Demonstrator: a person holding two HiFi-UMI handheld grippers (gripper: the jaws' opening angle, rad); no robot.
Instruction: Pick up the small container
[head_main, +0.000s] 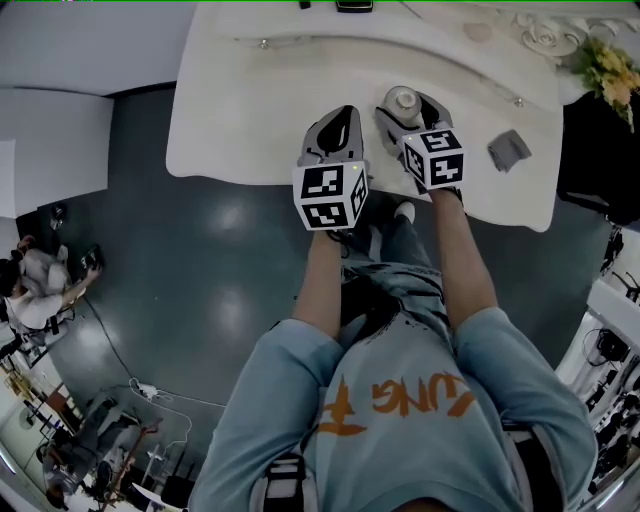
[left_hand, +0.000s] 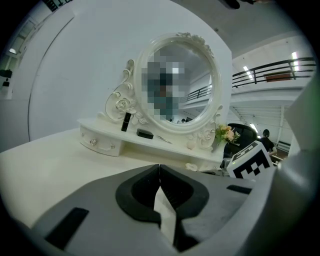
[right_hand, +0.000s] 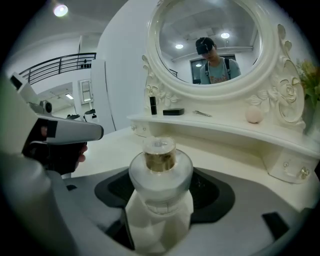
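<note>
The small container (right_hand: 160, 175) is a frosted glass jar with a gold collar and a clear cap. It stands upright on the white vanity table (head_main: 240, 110). My right gripper (right_hand: 162, 187) is open, one jaw on each side of the jar, and I see no pad pressing on it. From the head view the container (head_main: 405, 99) shows between the right gripper's (head_main: 407, 108) jaws. My left gripper (head_main: 343, 120) hovers just to its left over the table, shut, with nothing held. In its own view the left gripper (left_hand: 160, 174) has its jaws meeting in a line.
An oval mirror (right_hand: 215, 45) stands on a raised shelf (right_hand: 210, 125) that holds a lipstick (right_hand: 152, 105), a black case (right_hand: 173, 111) and a pink sponge (right_hand: 254, 114). A grey object (head_main: 509, 150) lies to the right, with flowers (head_main: 610, 65) at the far right. The table's front edge lies under my hands.
</note>
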